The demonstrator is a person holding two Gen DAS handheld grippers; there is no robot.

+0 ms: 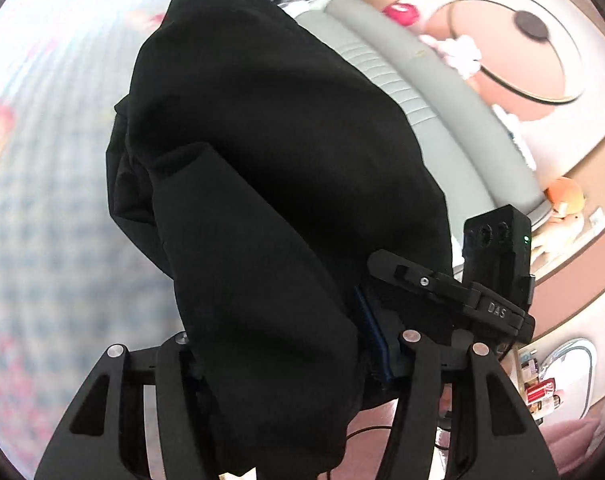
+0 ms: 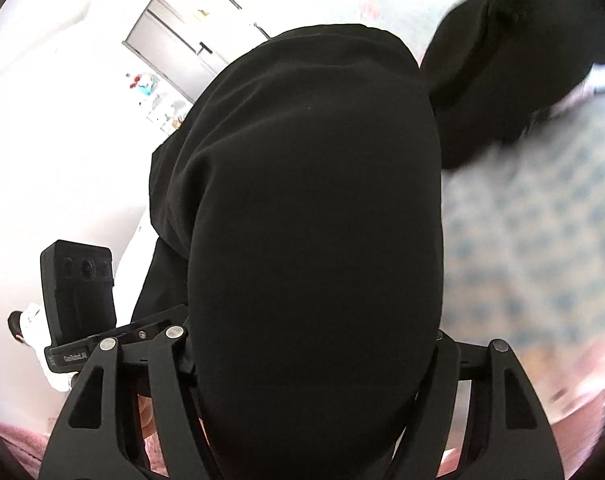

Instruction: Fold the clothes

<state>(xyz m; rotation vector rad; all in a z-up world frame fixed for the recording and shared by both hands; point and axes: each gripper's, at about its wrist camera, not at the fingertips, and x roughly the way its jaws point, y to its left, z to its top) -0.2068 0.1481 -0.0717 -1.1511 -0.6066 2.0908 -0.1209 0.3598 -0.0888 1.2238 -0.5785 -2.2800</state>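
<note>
A black garment (image 1: 262, 160) hangs draped over my left gripper (image 1: 286, 360) and hides its fingers; only the base links show. The same black garment (image 2: 314, 220) covers my right gripper (image 2: 310, 360) and hides its fingertips too. The cloth is lifted off the checked blue and white bed cover (image 1: 42, 200). Another fold of the black cloth (image 2: 510, 72) shows at the upper right of the right wrist view. The other gripper's body (image 1: 498, 252) shows at the right of the left wrist view, and one (image 2: 78, 292) shows at the left of the right wrist view.
A grey padded headboard (image 1: 422, 80) runs along the bed's far side, with a pink wall and a round mirror (image 1: 530, 40) behind. The checked cover (image 2: 534, 240) lies to the right. White cupboards (image 2: 170, 40) stand at the back left. A pink rug (image 2: 14, 440) lies below.
</note>
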